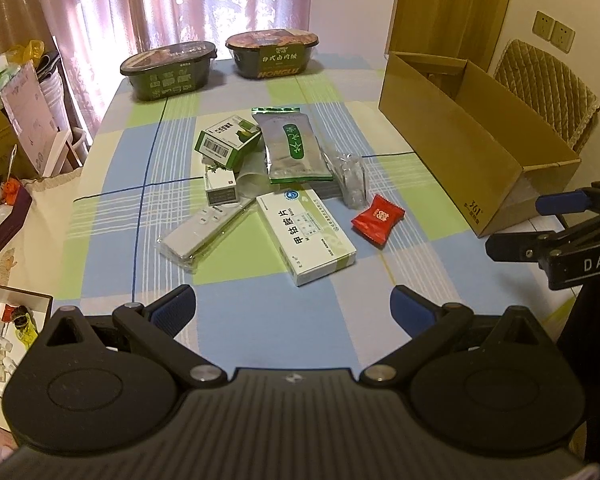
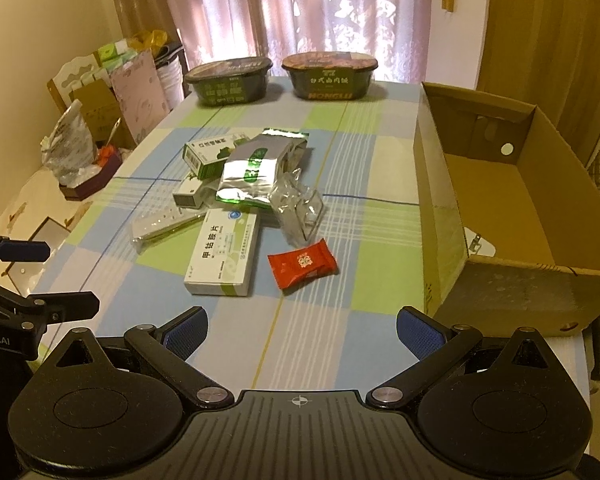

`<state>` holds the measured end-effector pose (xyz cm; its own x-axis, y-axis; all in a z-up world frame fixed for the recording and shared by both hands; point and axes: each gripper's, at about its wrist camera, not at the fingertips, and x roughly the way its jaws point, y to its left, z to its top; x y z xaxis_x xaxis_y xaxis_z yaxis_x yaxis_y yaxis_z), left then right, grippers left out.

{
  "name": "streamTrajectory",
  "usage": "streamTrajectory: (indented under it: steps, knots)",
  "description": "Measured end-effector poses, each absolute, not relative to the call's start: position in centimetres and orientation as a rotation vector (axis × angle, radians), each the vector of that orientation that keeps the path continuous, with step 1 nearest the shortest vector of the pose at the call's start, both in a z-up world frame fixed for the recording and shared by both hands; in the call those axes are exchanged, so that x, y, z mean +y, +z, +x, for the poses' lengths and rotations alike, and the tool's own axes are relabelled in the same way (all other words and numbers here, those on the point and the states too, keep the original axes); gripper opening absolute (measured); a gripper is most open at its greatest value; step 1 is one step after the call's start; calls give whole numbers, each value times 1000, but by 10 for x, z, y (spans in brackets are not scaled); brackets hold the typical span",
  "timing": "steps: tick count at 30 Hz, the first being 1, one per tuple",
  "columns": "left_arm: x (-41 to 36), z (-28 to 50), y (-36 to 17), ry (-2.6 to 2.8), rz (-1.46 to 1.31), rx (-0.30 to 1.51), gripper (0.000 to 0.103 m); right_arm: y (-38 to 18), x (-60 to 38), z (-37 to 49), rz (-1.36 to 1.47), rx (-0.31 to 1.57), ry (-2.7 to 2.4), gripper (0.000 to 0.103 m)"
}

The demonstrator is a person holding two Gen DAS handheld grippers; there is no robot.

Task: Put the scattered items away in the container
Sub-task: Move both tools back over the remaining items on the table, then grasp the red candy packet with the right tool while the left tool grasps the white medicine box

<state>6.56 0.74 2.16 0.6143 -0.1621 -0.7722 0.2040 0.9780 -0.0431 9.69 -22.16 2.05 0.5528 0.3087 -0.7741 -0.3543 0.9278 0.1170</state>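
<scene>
- While both grippers hang back over the near edge of the surface (image 2: 308, 340), I have the whole scatter ahead of me and nothing picked up yet.
- The left gripper (image 1: 294, 308) has its fingers spread wide and empty; the right gripper (image 2: 302, 330) is the same, spread wide with nothing between the pads.
- The cardboard box (image 2: 500, 208) stands open-topped along the right edge of the surface, its inside bare as far as I can see, so I judge the tidying has not begun.
- The red candy wrapper (image 2: 302, 264) lies alone, nearest the box and just beside my right gripper's path; it looks like the easy first pick.
- The white medicine box (image 2: 222, 256) lies flat at the near side of the pile, touching the remote control (image 2: 160, 224), which is in a clear sleeve.
- Behind them a silver foil pouch (image 2: 256, 168) leans across a green carton (image 2: 210, 152), with a crumpled clear plastic package (image 2: 300, 208) beside it; those overlaps mean I should lift from the top.
- Two instant-meal bowls (image 2: 280, 78) stand at the far edge, well apart from the pile.
</scene>
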Motion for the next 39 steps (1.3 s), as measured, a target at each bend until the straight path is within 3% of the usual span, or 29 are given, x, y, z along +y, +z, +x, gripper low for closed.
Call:
streamTrajectory:
  steps: [19, 39]
  knots:
    - [14, 118, -24, -187, 17, 945, 102, -32, -182, 163, -324, 909, 584, 103]
    - [7, 179, -59, -219, -61, 947, 102, -99, -171, 229, -377, 960, 667, 103]
